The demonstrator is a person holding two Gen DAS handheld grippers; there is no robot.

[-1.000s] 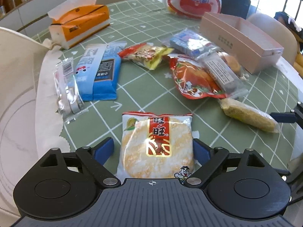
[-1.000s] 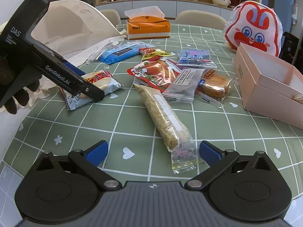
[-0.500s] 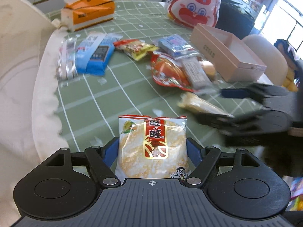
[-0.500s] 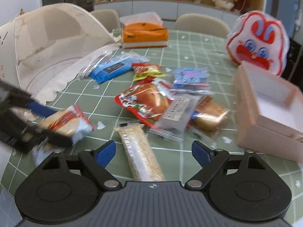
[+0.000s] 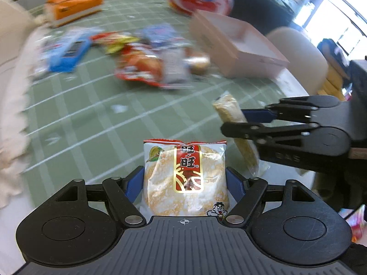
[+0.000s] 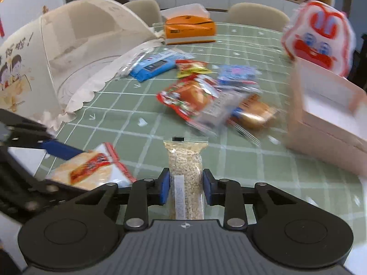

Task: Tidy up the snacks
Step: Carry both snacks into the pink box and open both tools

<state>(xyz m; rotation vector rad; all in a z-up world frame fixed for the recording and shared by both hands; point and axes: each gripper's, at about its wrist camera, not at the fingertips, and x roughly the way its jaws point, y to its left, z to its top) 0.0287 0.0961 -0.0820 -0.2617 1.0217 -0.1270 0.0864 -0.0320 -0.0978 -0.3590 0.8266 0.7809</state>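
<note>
My left gripper (image 5: pixel 184 183) is shut on a rice cracker packet (image 5: pixel 184 178), white with a red label, and holds it above the green checked tablecloth (image 5: pixel 91 119). My right gripper (image 6: pixel 186 188) has a long clear-wrapped grain bar (image 6: pixel 185 160) between its blue pads, which press its sides while the jaws are closing. The bar sticks out forward, clear of the table. In the left wrist view the right gripper (image 5: pixel 238 122) and its bar (image 5: pixel 231 112) hang close on the right. The right wrist view shows the left gripper (image 6: pixel 66 167) and its packet (image 6: pixel 91 169) low on the left.
An open pink box (image 6: pixel 325 123) stands at the right. A loose pile of snack packets (image 6: pixel 197 98) lies mid-table, a blue packet (image 6: pixel 153 65) further left. Behind are an orange tissue box (image 6: pixel 190 29), a rabbit-shaped bag (image 6: pixel 318 36) and a white mesh food cover (image 6: pixel 75 45).
My left gripper shut on the cracker packet, lifted it and swung right. My right gripper closed on the grain bar and raised it off the table.
</note>
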